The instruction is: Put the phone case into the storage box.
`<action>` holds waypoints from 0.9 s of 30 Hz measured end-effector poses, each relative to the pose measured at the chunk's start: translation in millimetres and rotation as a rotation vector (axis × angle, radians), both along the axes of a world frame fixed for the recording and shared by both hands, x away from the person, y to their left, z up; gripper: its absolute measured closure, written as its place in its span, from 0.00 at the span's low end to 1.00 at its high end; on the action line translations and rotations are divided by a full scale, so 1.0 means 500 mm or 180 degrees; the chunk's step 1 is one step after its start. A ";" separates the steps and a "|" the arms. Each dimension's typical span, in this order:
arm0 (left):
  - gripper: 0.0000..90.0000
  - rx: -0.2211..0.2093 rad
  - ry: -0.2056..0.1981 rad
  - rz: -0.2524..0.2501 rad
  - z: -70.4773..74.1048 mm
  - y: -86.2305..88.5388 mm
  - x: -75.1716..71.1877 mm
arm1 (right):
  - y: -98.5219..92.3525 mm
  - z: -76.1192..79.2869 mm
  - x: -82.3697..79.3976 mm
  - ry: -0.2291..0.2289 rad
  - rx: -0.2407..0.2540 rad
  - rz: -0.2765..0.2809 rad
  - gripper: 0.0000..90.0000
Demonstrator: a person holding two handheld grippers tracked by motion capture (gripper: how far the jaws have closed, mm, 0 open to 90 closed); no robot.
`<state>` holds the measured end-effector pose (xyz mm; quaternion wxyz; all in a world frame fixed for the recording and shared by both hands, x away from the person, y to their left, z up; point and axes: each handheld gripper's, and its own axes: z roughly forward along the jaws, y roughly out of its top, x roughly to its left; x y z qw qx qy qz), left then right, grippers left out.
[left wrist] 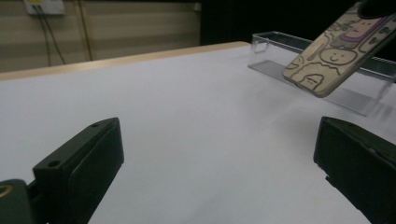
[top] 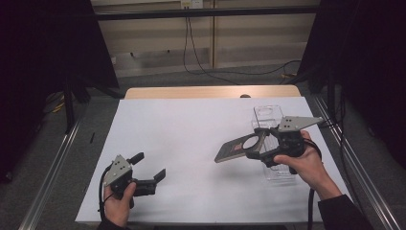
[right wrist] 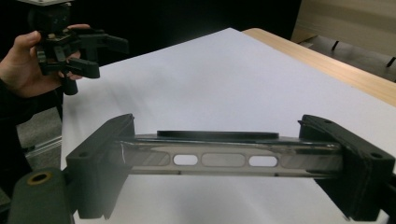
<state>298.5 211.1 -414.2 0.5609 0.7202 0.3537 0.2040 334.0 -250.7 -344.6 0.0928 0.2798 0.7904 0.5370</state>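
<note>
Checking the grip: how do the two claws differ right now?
The right claw is shut on a phone case, held above the table; the left claw is open with nothing between its jaws. The right sits nearer the clear box. Both are black and hand-held.

Right gripper (right wrist: 229,158) clamps phone case (right wrist: 219,159) edge-on above white table (right wrist: 196,84)

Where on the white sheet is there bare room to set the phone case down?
Bare: the white sheet between the left tool and the patterned phone case, up to the wooden table edge. Crowded: the right side, with the clear plastic box and right tool.
</note>
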 end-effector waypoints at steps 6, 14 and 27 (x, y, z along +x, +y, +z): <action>0.02 -0.0018 0.0021 0.0154 -0.012 0.014 0.002 | -0.028 0.009 0.007 -0.0021 0.0044 -0.0172 0.13; 0.02 -0.0024 0.0046 0.0334 -0.031 0.025 0.012 | -0.060 0.035 0.011 -0.0069 0.0139 -0.0374 0.13; 0.02 0.0008 -0.0018 0.0387 -0.026 0.030 0.005 | -0.127 0.066 0.030 -0.0059 0.0053 -0.0723 0.13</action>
